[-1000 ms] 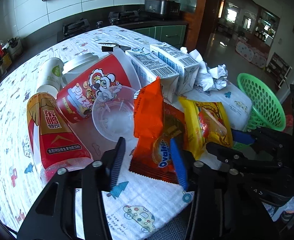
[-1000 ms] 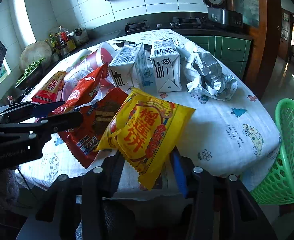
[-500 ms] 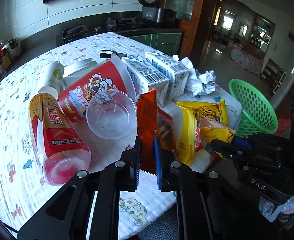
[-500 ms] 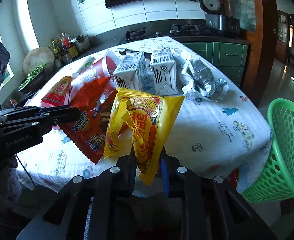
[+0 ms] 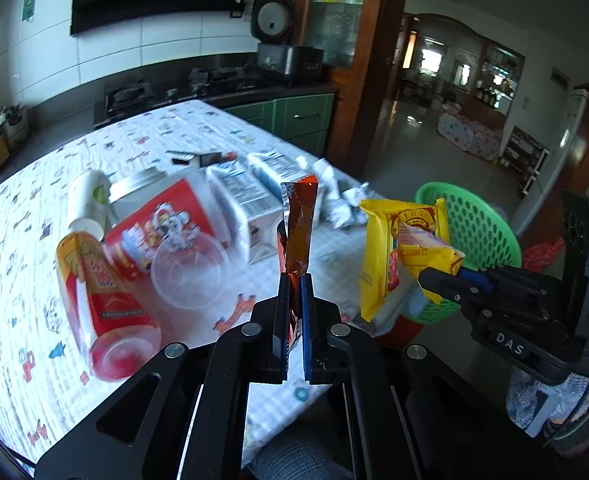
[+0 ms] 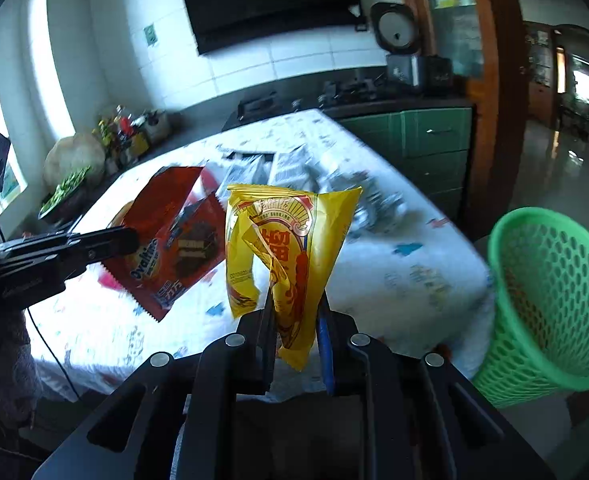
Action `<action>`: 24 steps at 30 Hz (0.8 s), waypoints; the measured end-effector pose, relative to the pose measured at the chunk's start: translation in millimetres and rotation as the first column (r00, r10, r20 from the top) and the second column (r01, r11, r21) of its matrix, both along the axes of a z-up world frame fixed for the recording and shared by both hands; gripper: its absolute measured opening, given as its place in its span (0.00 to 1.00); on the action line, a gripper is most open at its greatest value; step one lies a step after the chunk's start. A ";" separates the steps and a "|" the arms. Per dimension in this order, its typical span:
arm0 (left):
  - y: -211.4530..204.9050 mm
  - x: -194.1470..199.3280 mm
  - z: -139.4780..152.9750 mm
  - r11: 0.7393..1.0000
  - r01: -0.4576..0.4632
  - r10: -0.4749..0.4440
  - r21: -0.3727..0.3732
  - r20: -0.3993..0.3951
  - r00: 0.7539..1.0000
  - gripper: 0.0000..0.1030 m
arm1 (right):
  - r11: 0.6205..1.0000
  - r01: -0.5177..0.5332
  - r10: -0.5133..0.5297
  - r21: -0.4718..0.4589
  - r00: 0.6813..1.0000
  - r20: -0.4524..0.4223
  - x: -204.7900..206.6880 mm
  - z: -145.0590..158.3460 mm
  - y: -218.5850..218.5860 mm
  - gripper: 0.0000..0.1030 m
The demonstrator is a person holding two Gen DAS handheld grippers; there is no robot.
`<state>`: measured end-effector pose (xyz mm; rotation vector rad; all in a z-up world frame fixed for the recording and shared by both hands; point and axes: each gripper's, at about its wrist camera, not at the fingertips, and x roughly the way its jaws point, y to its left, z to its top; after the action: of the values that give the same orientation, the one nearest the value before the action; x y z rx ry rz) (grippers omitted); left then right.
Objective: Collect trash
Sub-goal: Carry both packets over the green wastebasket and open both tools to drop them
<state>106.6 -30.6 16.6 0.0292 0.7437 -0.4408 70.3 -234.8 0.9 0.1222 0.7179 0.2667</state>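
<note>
Orange wrapper [image 5: 297, 232] pinched in left tool [image 5: 294, 280] — yellow wrapper [image 6: 290, 248] in right tool [image 6: 296, 300]

The worktop [image 5: 198, 136] (under a cartoon-print cloth) is carrying a red bottle [image 5: 102, 300], red tub [image 5: 162, 220], cartons [image 5: 242, 204] and crumpled paper [image 5: 342, 204].

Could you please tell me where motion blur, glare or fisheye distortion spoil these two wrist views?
Left wrist view: the red bottle and clear cup are smeared, while the orange wrapper stays sharp; straight edges bow near the rim. Right wrist view: the tablecloth and cartons are blurred, the yellow packet is crisp, and the window at left is blown out.
</note>
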 end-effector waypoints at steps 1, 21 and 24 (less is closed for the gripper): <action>-4.7 -0.1 2.1 1.000 0.014 -0.014 -0.005 0.001 1.000 0.03 | 1.000 0.019 -0.019 -0.001 1.000 0.008 -1.4 2.6 -6.7 0.17; -208.1 57.9 6.2 0.912 0.401 -0.404 -0.084 -0.025 0.914 0.03 | 0.869 0.486 -0.492 -0.093 0.867 -0.074 5.9 -36.5 -190.9 0.28; -236.2 65.7 -1.9 0.896 0.433 -0.438 -0.097 -0.050 0.897 0.03 | 0.854 0.513 -0.520 -0.090 0.849 -0.095 9.7 -43.9 -202.4 0.34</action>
<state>172.3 -266.7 14.7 0.1045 0.7882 -0.9070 80.0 -437.2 -43.0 0.2691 0.7804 -0.2849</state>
